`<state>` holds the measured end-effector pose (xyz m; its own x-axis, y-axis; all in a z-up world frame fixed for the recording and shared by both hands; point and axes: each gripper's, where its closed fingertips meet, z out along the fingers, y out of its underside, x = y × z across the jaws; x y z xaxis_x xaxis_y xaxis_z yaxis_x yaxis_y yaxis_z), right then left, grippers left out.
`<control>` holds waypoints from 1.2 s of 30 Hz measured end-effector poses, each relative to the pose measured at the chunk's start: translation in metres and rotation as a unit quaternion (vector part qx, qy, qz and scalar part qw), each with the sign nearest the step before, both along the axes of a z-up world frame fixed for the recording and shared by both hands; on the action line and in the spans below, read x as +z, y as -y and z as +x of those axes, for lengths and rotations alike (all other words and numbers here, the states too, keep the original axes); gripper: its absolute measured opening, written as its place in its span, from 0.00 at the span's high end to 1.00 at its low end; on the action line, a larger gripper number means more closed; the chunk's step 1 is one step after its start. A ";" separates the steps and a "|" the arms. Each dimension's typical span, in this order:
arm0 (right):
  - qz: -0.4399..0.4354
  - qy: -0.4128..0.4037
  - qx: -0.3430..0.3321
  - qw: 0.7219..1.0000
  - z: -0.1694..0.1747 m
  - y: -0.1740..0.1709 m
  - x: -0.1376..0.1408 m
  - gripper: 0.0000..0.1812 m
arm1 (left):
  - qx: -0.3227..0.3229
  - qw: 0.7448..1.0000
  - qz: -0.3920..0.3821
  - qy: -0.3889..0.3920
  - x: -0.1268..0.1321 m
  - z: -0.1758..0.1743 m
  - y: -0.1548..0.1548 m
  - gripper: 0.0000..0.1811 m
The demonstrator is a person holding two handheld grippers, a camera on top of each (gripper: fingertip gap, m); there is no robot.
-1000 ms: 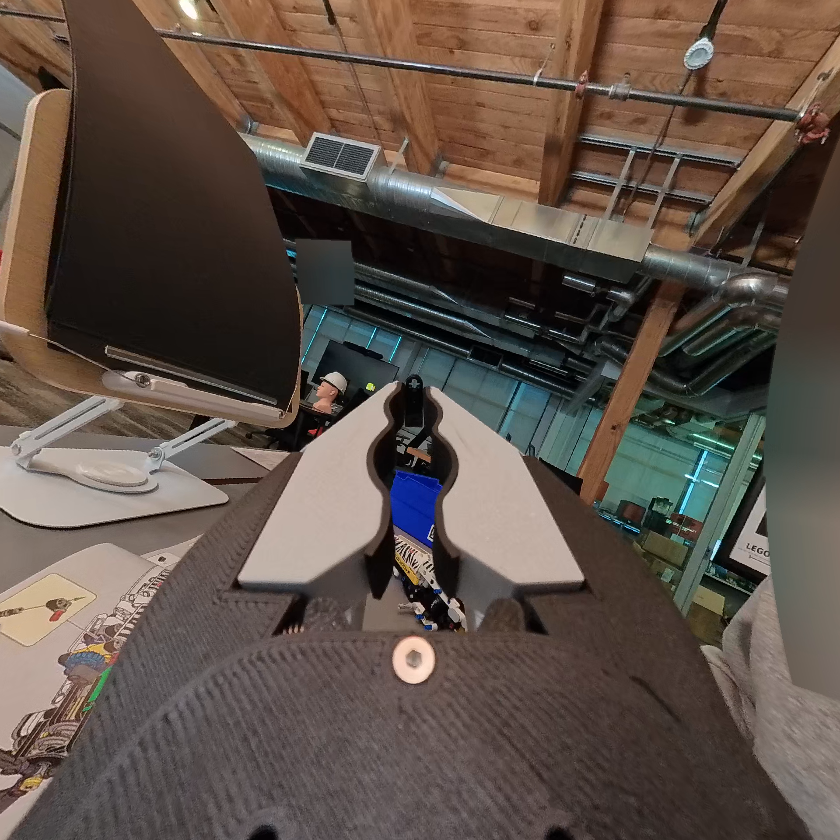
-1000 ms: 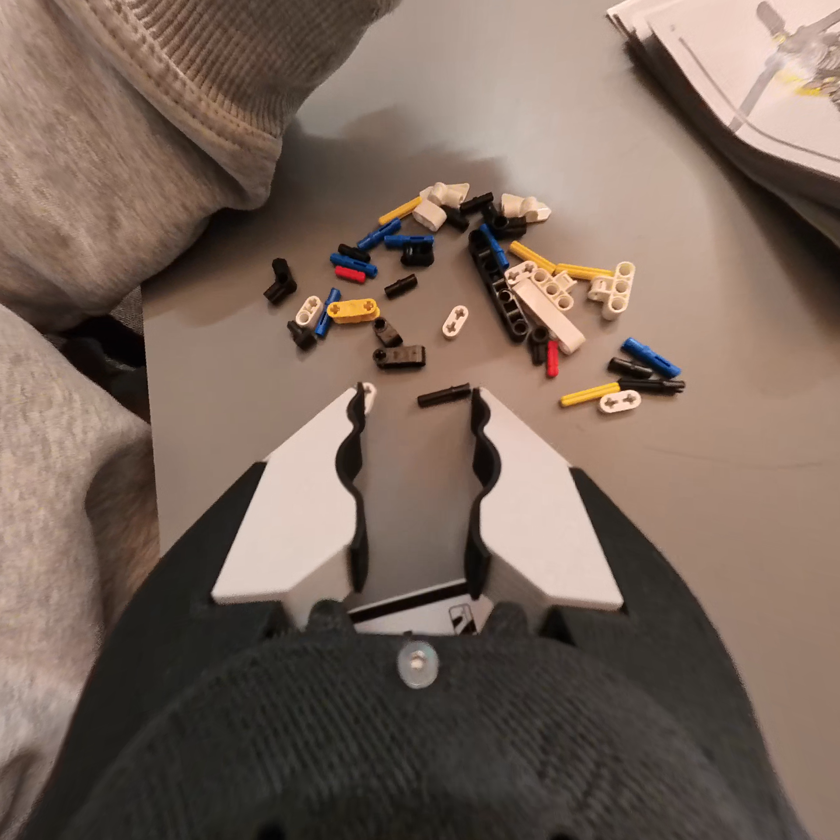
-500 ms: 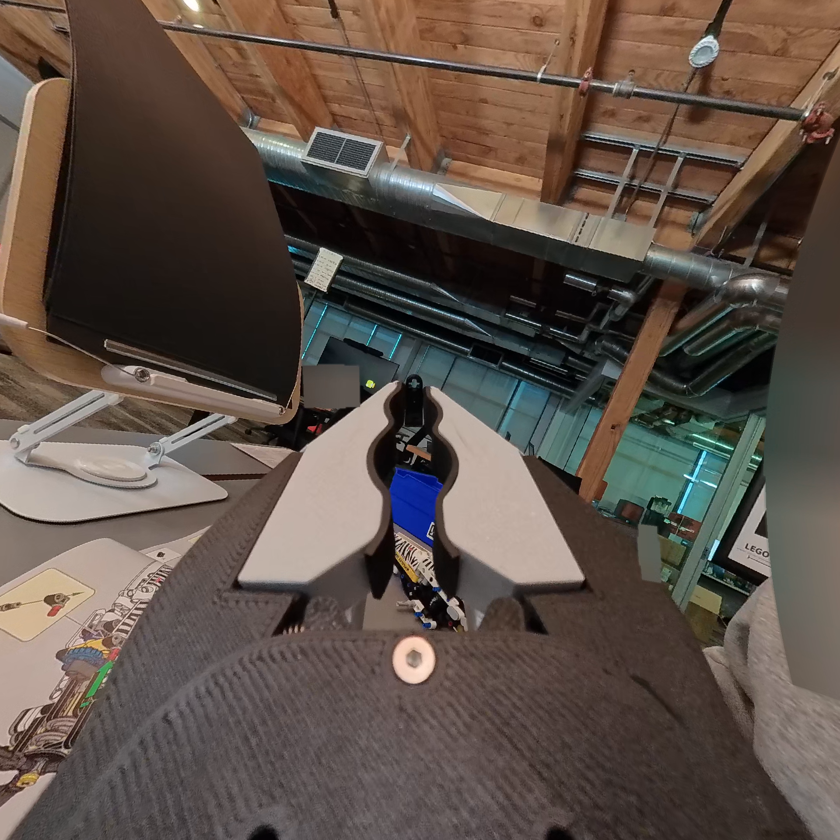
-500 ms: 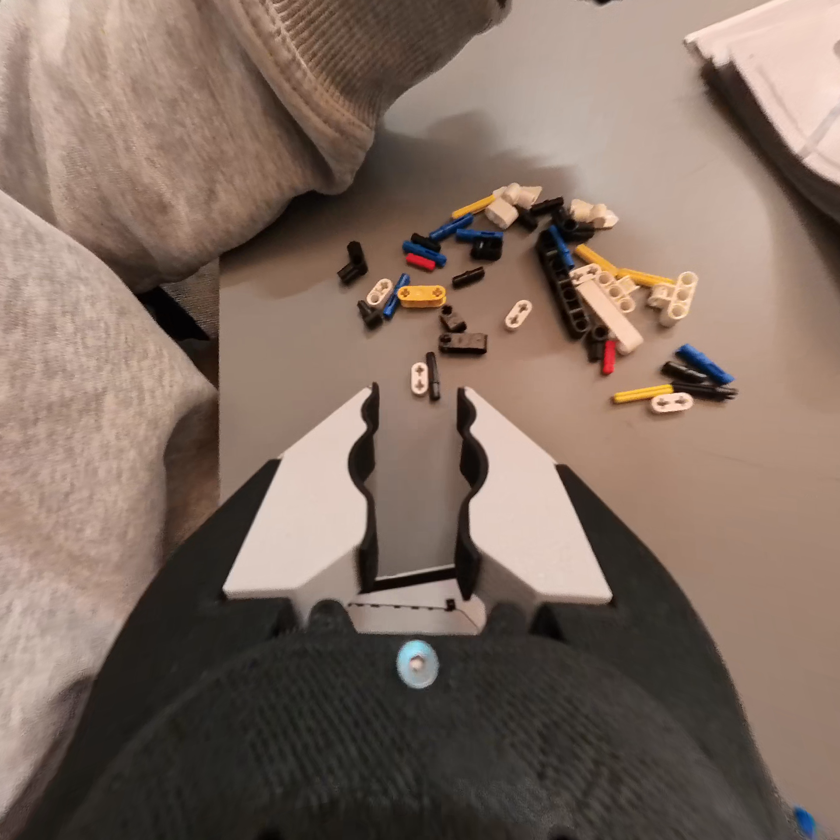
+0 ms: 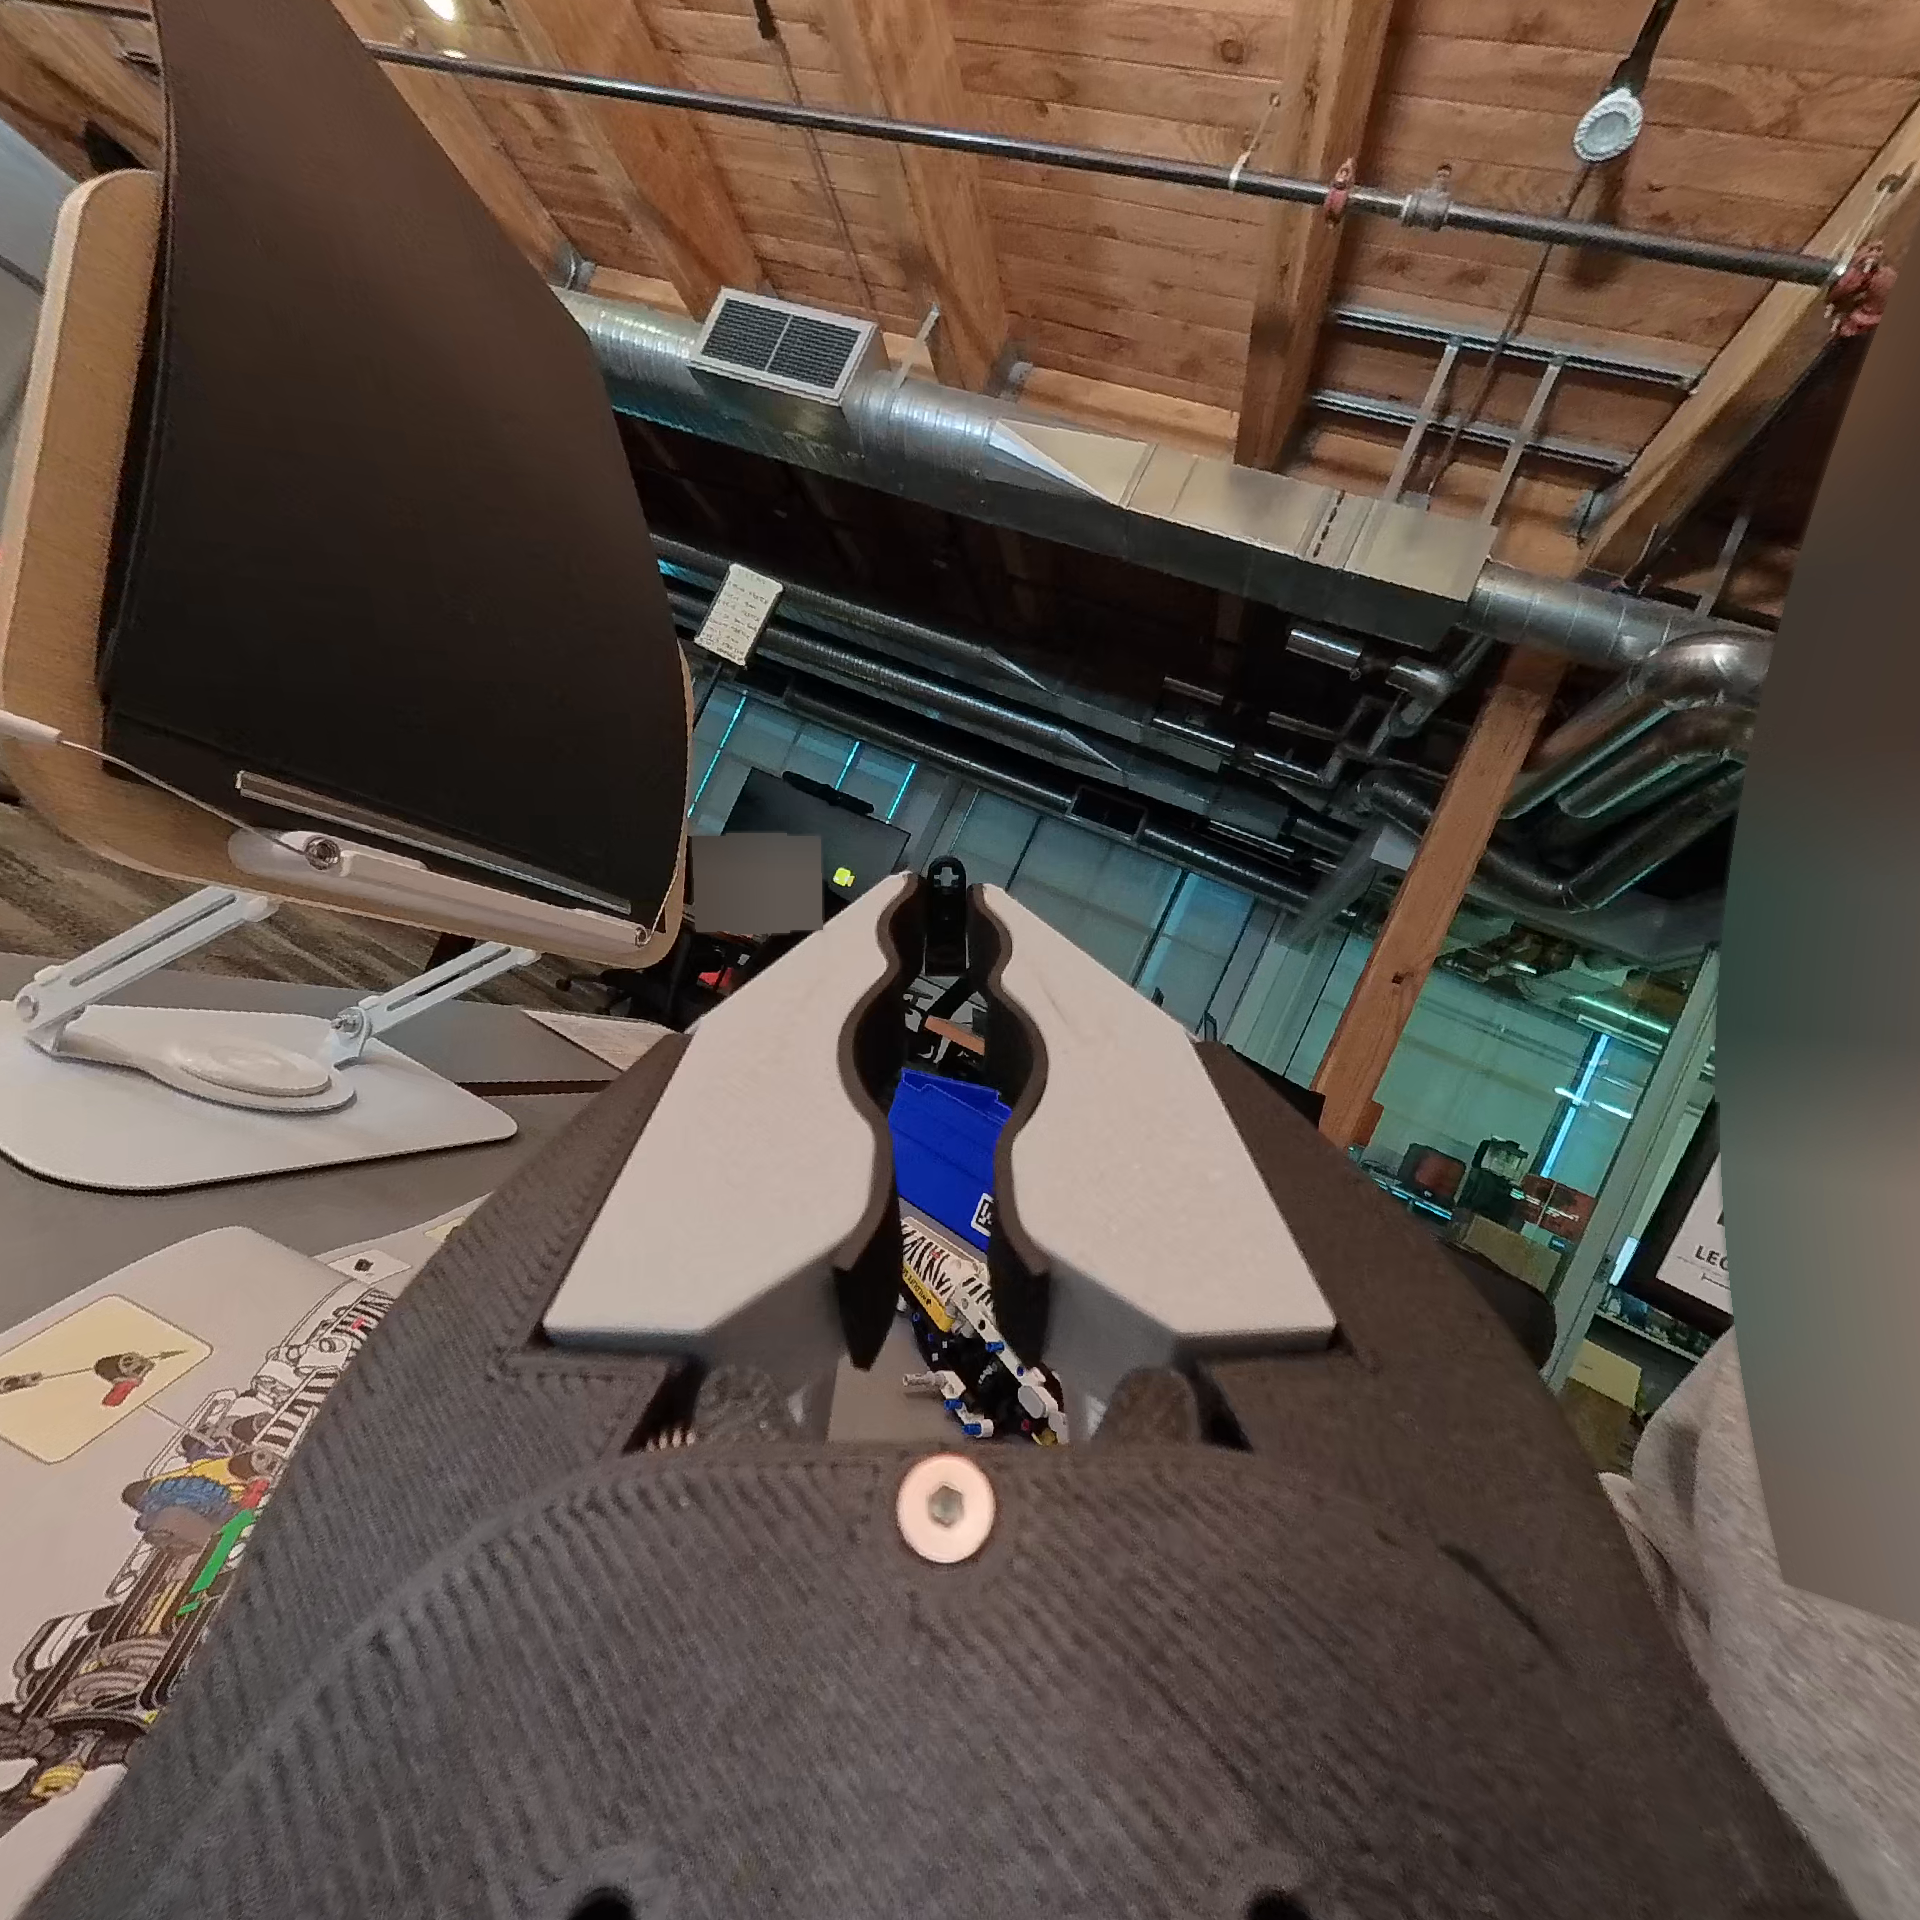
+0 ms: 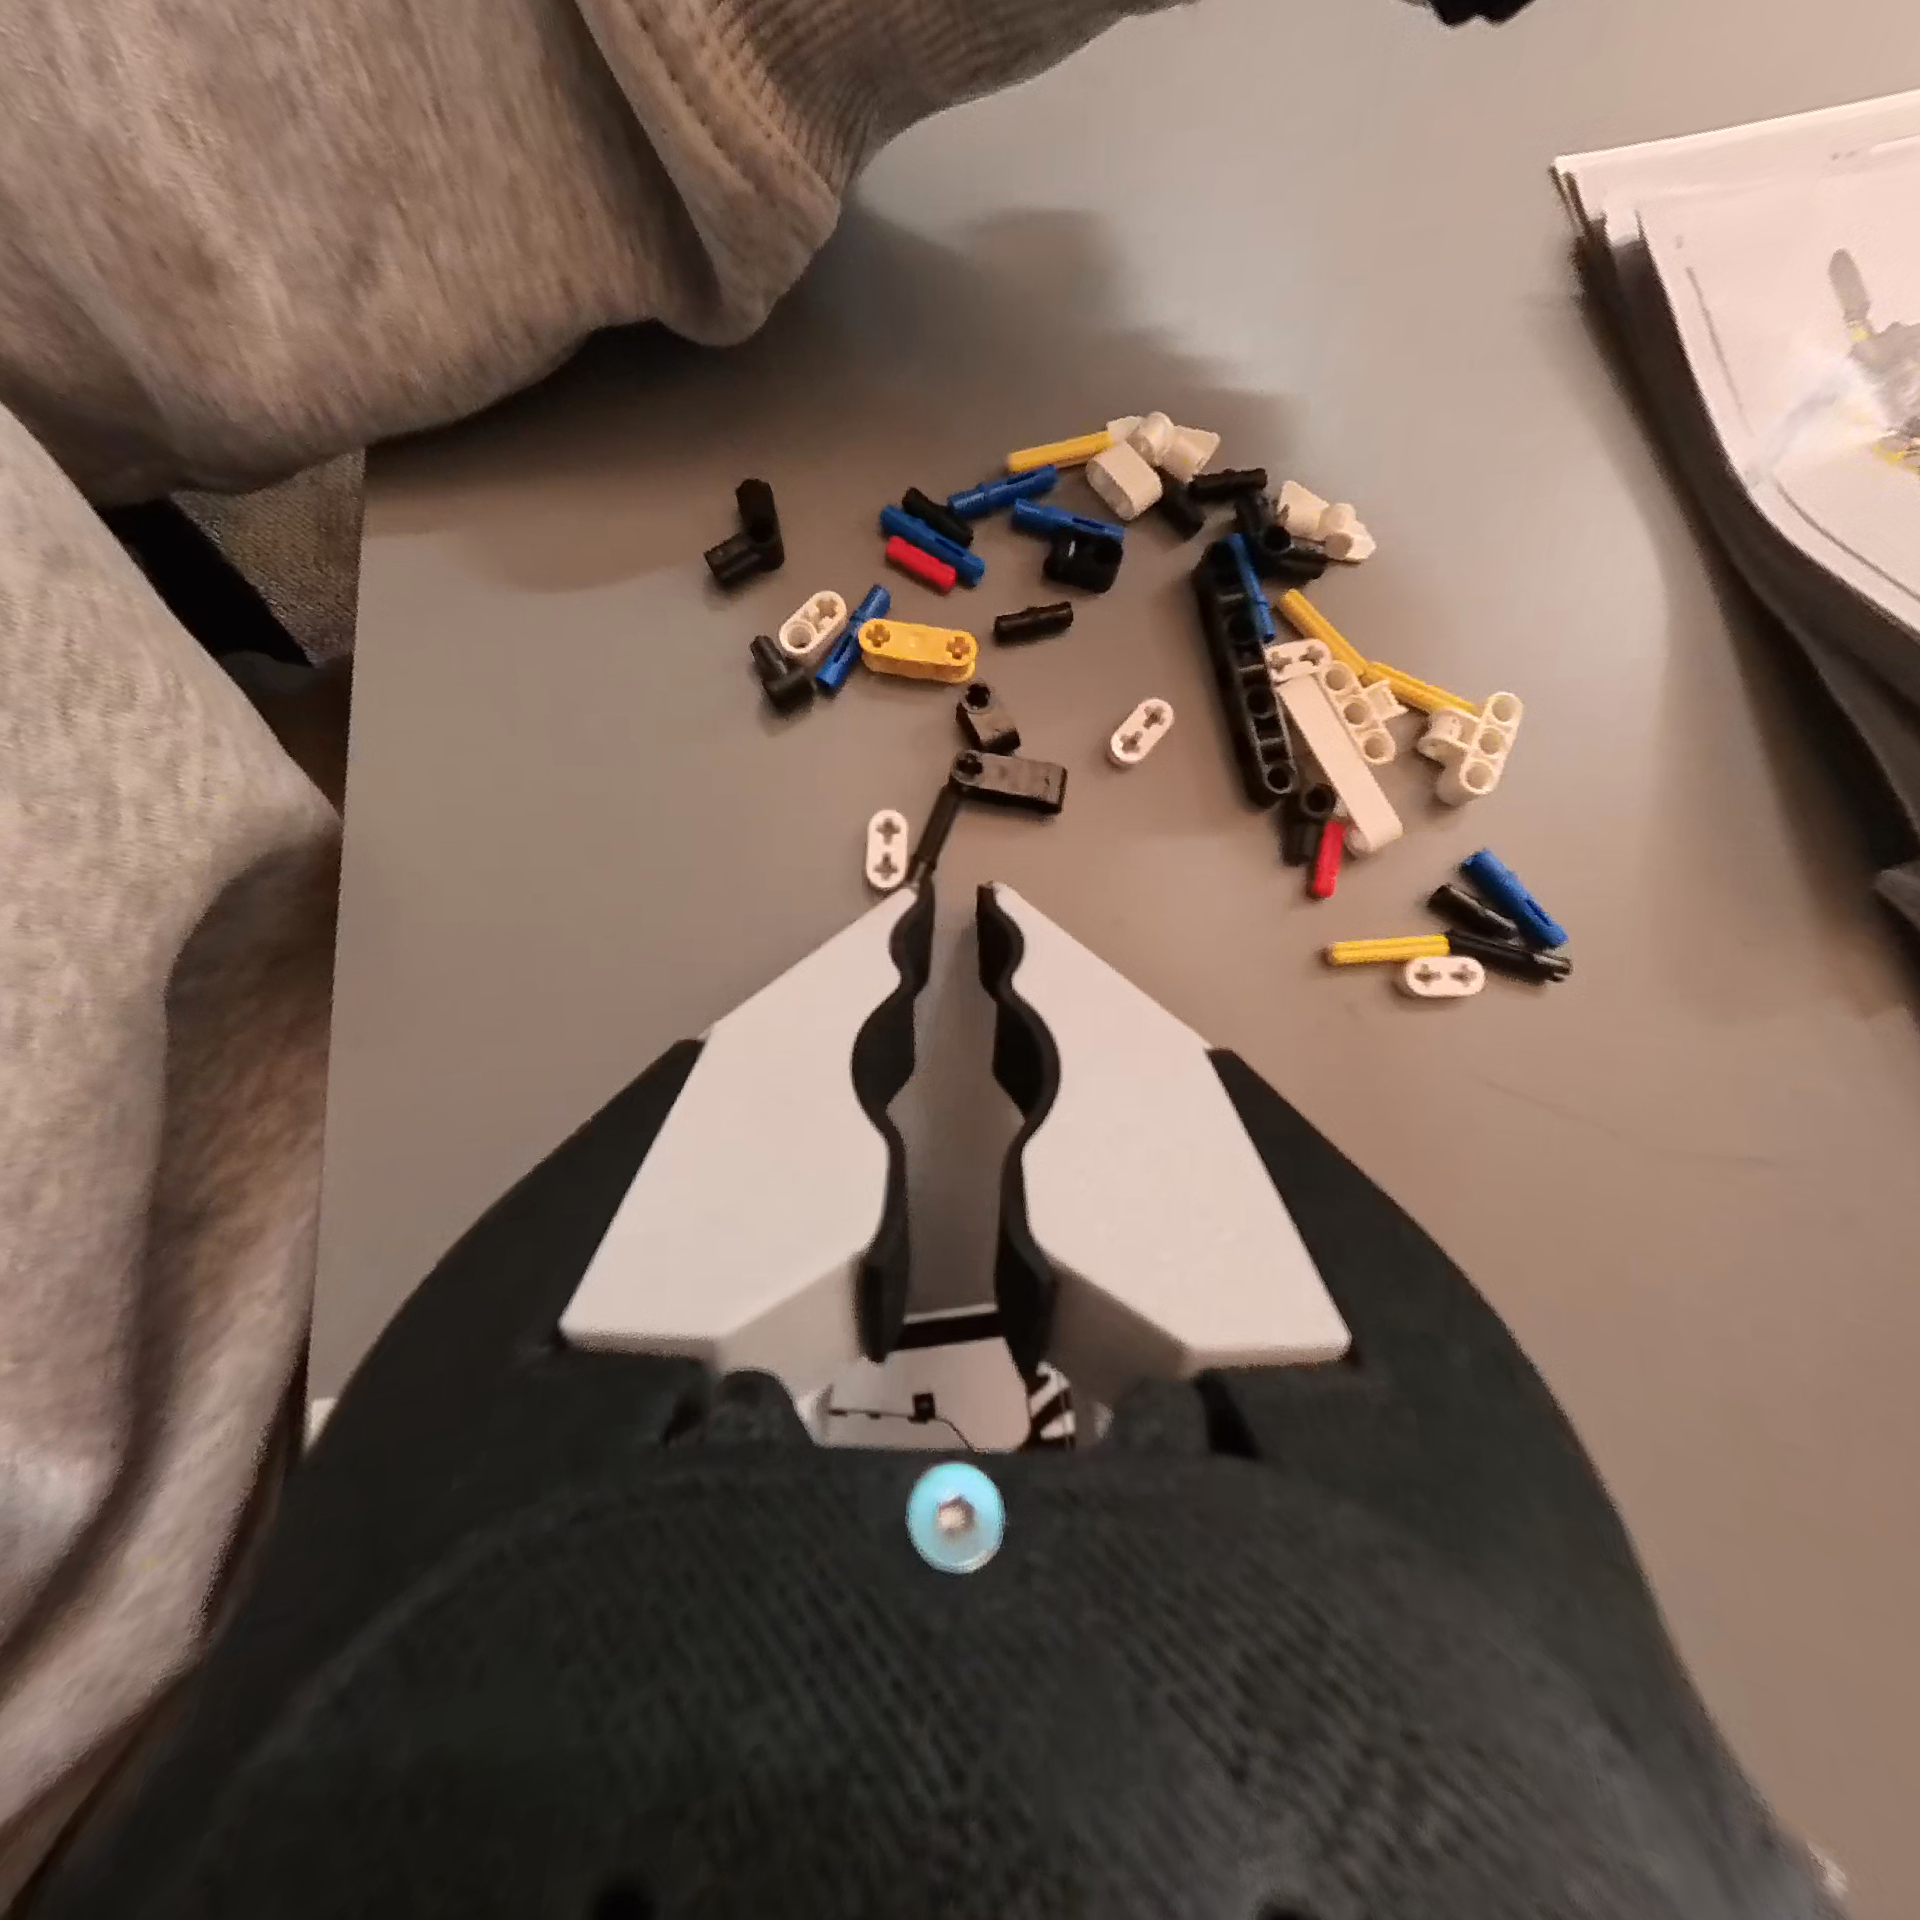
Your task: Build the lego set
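My left gripper (image 5: 948,885) points up away from the table and is shut on a small black lego piece (image 5: 945,909) whose cross-holed end sticks out past the tips. My right gripper (image 6: 954,896) hovers low over the grey table (image 6: 582,987); its jaws are closed to a narrow slit with nothing between them. A thin black axle (image 6: 938,831) and a small white two-hole link (image 6: 886,850) lie just beyond its left fingertip. Several loose lego pieces (image 6: 1143,644) in black, white, blue, yellow and red are scattered farther ahead.
A person's grey sleeve (image 6: 416,229) covers the upper left over the table's left edge. An instruction booklet (image 6: 1787,364) lies at the right; another page of it shows in the left wrist view (image 5: 125,1455). A dark tablet on a white stand (image 5: 364,468) is at left. Some 25 cm of space lies between my two pairs of fingers.
My right gripper's jaws have closed from wide open to a narrow slit as it pulled back from the pile. The black axle turned from crosswise to lengthwise. My left gripper barely moved.
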<state>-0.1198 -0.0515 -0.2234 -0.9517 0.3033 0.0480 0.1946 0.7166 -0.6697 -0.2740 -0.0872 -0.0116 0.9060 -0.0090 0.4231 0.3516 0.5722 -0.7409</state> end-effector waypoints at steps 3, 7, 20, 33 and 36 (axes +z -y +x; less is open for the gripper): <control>-0.003 0.004 0.005 1.000 0.002 0.003 0.001 0.94 | 0.001 1.000 0.001 0.001 0.000 -0.001 0.001 0.98; -0.007 0.012 0.002 1.000 0.003 0.004 0.002 0.93 | -0.001 1.000 0.001 0.001 0.000 0.000 0.000 0.98; -0.012 0.014 -0.016 1.000 0.002 0.008 -0.003 0.95 | -0.001 1.000 -0.001 0.002 -0.001 0.000 -0.001 0.98; -0.101 -0.077 -0.105 0.986 -0.020 -0.004 0.061 0.99 | -0.063 0.998 0.000 -0.002 0.000 0.014 -0.009 0.98; -0.127 -0.116 -0.133 0.976 -0.028 -0.016 0.096 0.99 | -0.152 0.988 0.009 0.002 0.000 0.033 -0.017 0.98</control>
